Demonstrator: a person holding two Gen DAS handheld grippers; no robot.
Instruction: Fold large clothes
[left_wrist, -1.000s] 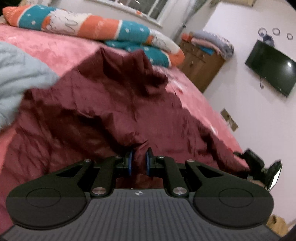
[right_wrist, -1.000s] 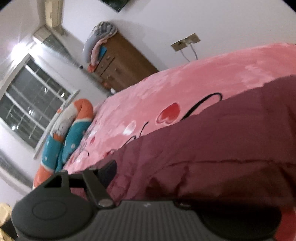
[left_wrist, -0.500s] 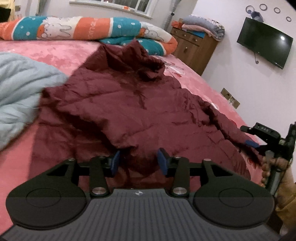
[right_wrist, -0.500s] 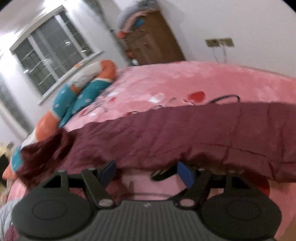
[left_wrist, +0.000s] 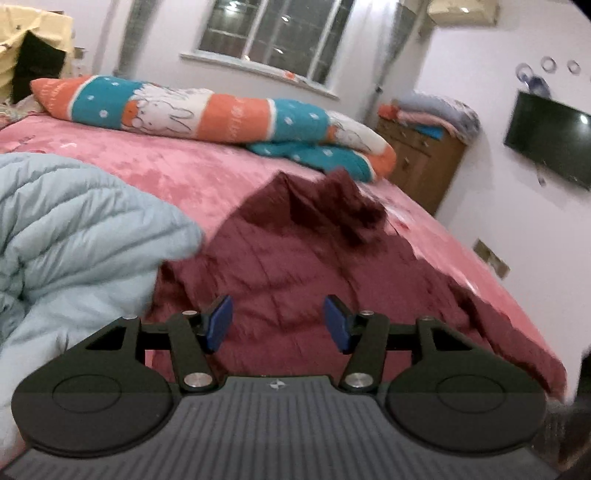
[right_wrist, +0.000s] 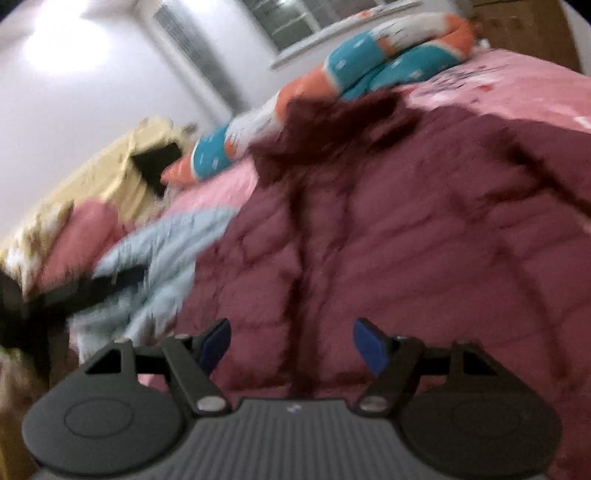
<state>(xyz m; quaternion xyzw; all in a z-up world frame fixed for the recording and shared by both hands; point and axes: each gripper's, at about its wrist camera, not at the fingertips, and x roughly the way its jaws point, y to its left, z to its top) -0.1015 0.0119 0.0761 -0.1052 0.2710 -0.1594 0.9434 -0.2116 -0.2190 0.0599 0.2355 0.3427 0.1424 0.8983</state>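
Note:
A large maroon quilted jacket (left_wrist: 303, 266) lies spread on the pink bed, its hood bunched at the far end. It also fills the right wrist view (right_wrist: 406, 240). My left gripper (left_wrist: 277, 323) is open and empty, just above the jacket's near hem. My right gripper (right_wrist: 291, 345) is open and empty, over the jacket's near edge by its centre seam. The right wrist view is blurred by motion.
A pale blue puffy garment (left_wrist: 66, 243) lies left of the jacket, also in the right wrist view (right_wrist: 155, 251). An orange and teal bolster pillow (left_wrist: 207, 110) lies at the bed's head. A wooden dresser (left_wrist: 421, 166) and a wall TV (left_wrist: 550, 136) stand to the right.
Both grippers were shut on the jacket one second ago, then opened and let it go. The jacket now lies flat on the bed. Both grippers have pulled back from it.

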